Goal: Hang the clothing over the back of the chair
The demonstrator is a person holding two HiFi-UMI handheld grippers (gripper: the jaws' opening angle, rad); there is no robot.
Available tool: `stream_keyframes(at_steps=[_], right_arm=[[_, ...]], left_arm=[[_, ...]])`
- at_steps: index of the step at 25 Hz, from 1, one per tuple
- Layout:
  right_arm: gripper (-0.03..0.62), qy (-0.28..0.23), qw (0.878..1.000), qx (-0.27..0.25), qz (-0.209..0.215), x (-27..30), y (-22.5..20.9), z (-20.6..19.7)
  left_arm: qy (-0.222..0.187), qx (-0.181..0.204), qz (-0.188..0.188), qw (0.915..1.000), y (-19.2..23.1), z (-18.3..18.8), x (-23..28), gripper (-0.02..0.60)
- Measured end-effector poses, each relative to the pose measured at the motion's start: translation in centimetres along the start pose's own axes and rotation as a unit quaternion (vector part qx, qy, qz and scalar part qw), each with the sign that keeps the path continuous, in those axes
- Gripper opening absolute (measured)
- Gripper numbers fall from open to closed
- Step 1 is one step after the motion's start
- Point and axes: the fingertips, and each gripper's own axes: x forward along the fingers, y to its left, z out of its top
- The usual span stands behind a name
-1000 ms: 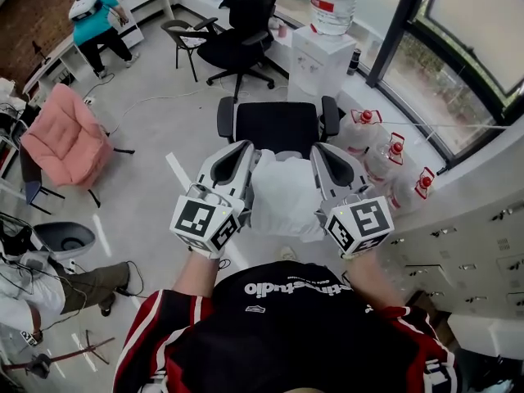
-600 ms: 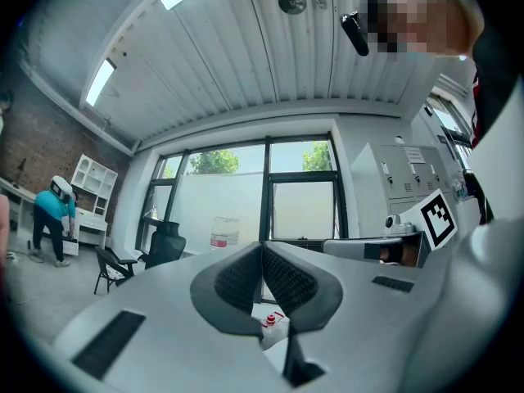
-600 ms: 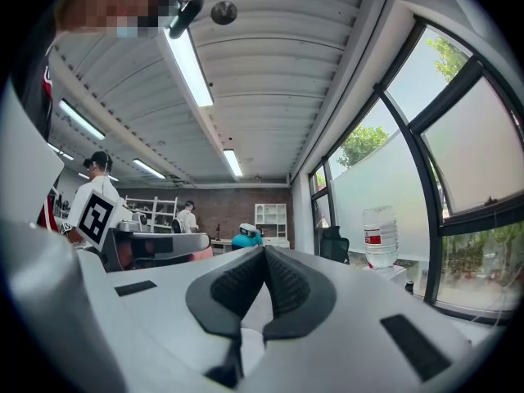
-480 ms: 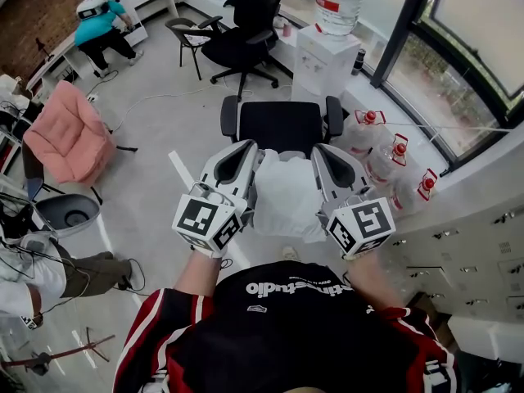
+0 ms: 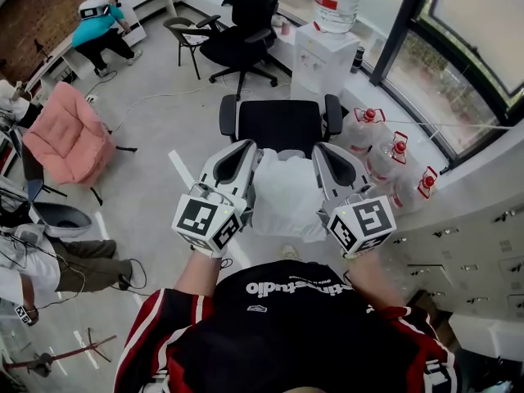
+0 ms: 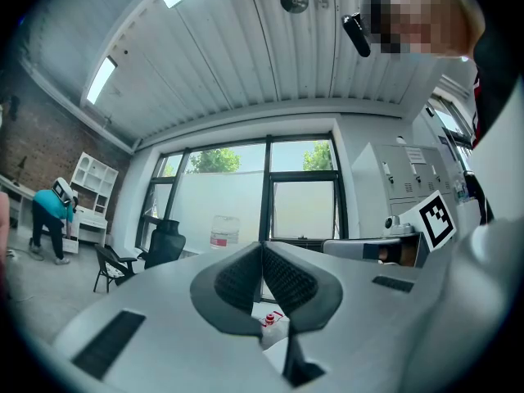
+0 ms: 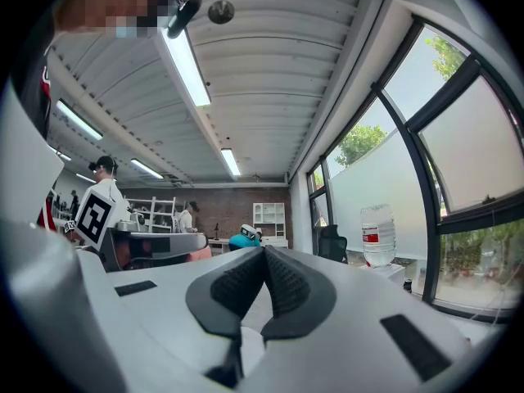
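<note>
change: almost none against the shots a moment earlier. Both grippers and the cloth sit in the same spot over the chair; only the head camera drifted a little.
left gripper [image 5: 250,151]: clenched, pads pressed together, white cloth shows just under them; it seems to pinch the garment's left edge.
right gripper [image 5: 319,152]: clenched the same way on the right edge; cloth shows below the pads.
white garment [image 5: 285,195]: hangs spread between the two grippers, on the person's side of the black office chair [image 5: 280,125]. Its top edge overlaps the chair's near edge in the head view; contact with the chair cannot be told.
chair back: cannot be made out from above, may be behind the cloth.
task meaning: a hold, no progress. Garment is gripped and lined up with the chair but not yet draped; the lay-over and release are likely still ahead.
</note>
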Motion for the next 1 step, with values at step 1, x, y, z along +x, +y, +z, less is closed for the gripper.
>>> stream_keyframes(at_steps=[1], right_arm=[[0.012,0.000,1.000,0.000,0.000,-0.03,-0.06,-0.03]], left_arm=[[0.000,0.000,0.000,1.0000,-0.04,-0.05,0.04,0.025]])
